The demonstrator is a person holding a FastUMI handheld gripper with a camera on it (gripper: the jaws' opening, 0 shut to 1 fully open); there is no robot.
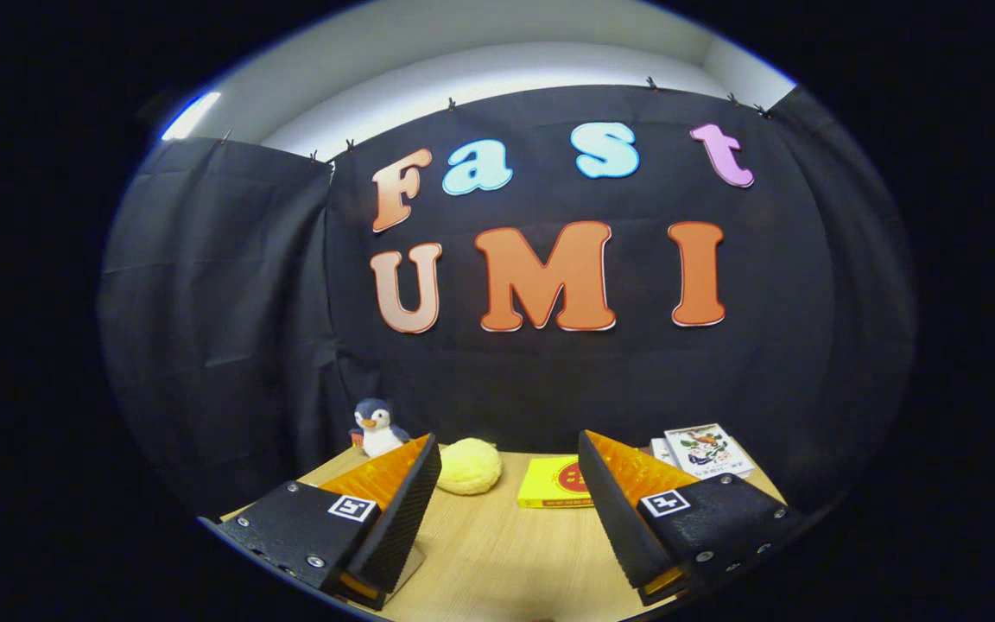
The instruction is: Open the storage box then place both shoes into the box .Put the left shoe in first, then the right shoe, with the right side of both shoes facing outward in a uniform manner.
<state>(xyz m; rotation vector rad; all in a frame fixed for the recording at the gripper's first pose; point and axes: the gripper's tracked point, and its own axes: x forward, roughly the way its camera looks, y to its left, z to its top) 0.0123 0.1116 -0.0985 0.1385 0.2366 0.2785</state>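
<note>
The one camera rides on the hand-held gripper (510, 501) and looks forward along its two fingers, which reach into the bottom of the picture spread wide apart with bare wood between them. It sits low, close above the wooden table (497, 553), and faces level toward the back of the booth, so the black cloth wall (549, 380) takes most of the view and a strip of pale ceiling shows above it. The fisheye lens bends the scene. Beyond the fingertips, at the table's far edge, stand a plush penguin (377, 428), a yellow soft toy (468, 466), a yellow box (554, 482) and some booklets (706, 449).
</note>
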